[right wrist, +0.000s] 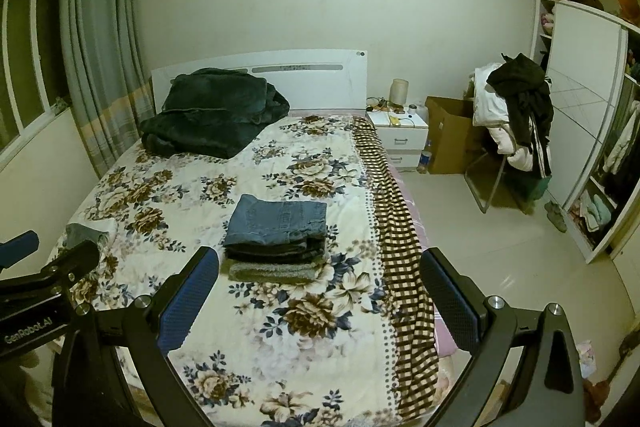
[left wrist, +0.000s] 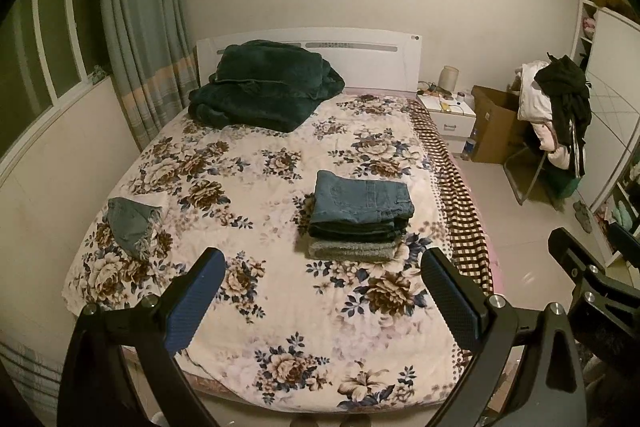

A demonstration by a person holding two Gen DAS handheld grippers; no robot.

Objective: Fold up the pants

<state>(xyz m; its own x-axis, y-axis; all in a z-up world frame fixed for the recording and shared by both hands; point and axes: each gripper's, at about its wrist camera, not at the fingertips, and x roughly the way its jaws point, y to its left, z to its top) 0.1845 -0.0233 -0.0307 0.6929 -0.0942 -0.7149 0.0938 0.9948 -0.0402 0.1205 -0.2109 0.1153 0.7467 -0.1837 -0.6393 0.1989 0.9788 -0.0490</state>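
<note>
Pants, unfolded pair: I see small frayed denim shorts (left wrist: 130, 225) lying loose near the bed's left edge, well apart from the rest; I judge them the next piece, left there so the middle stays free for folding.
Left gripper (left wrist: 320, 303): I hold it above the foot of the bed, fingers wide apart, nothing between them; I think it is backed off to survey.
Bed (left wrist: 256, 311): the floral cover lies flat, a fair work surface.
Folded stack (left wrist: 360, 213): blue jeans sit squared on darker pairs and a grey piece, right of centre; I read it as the finished pile, set out of the way.
Right gripper (right wrist: 320, 301): fingers spread, empty, hovering just right of its partner.
Dark blanket (left wrist: 264, 85): bundled against the headboard, clear of the work.
</note>
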